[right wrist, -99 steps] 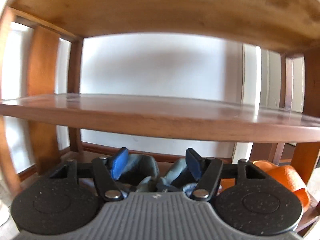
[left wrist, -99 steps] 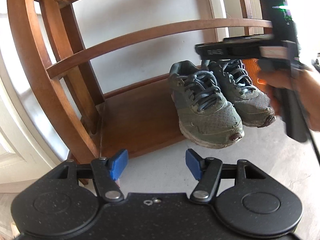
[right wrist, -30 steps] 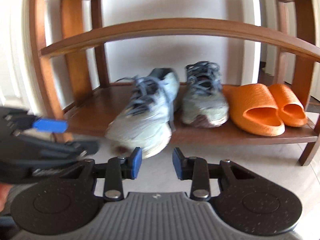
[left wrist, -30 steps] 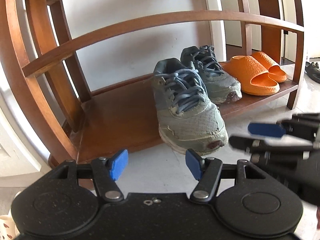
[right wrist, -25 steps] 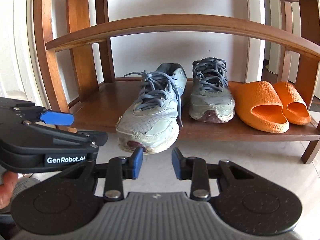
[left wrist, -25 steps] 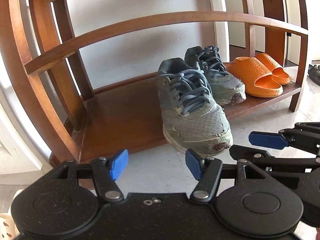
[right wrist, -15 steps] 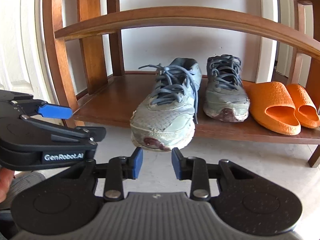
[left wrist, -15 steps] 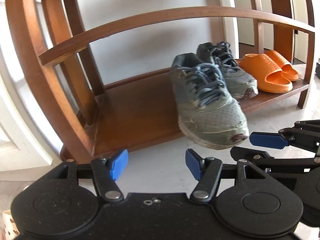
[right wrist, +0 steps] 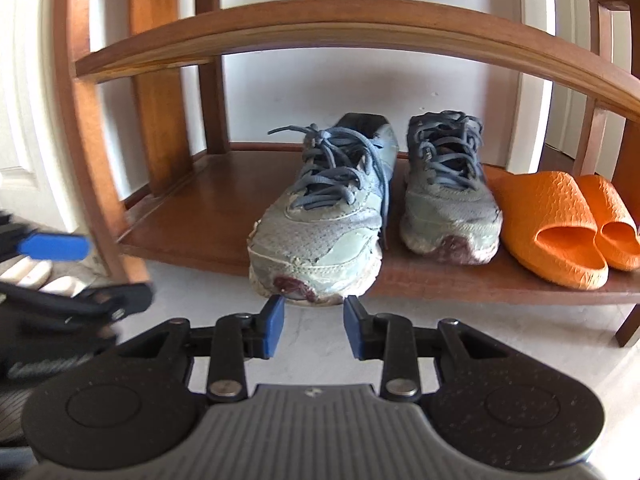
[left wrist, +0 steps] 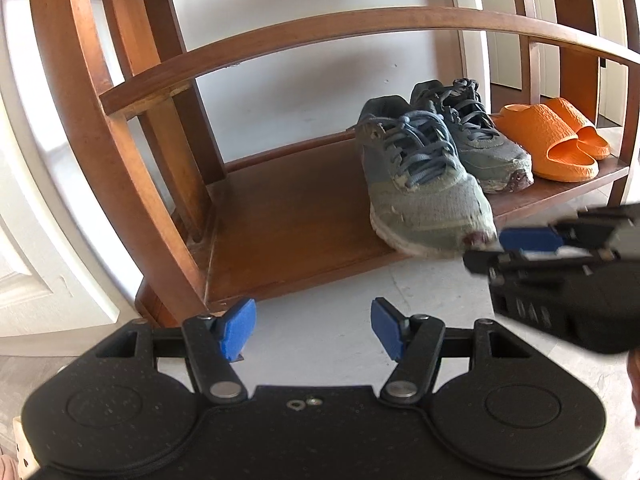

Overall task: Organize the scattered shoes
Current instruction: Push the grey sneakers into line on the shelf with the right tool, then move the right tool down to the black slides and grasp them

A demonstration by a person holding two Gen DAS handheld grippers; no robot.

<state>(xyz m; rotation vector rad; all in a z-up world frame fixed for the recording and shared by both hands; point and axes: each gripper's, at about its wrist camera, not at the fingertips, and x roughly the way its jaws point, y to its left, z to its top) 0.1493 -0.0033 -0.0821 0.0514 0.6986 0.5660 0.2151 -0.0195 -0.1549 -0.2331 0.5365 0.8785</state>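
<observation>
Two worn grey-green sneakers stand side by side on the bottom shelf of a wooden rack. The left sneaker overhangs the shelf's front edge; the right sneaker sits further back. They also show in the left wrist view. Two orange slides lie to their right. My right gripper is open and empty, just in front of the left sneaker's toe. My left gripper is open and empty, above the floor before the shelf's bare left half.
The rack's curved middle shelf spans above the shoes. Its posts stand at the left and a leg at the right. Pale floor lies in front. Light-coloured shoes lie on the floor at far left.
Both grippers have drawn back from the shelf and swung left. The right gripper has let go of the sneakers and stands partly open. The left sneaker now sits straighter.
</observation>
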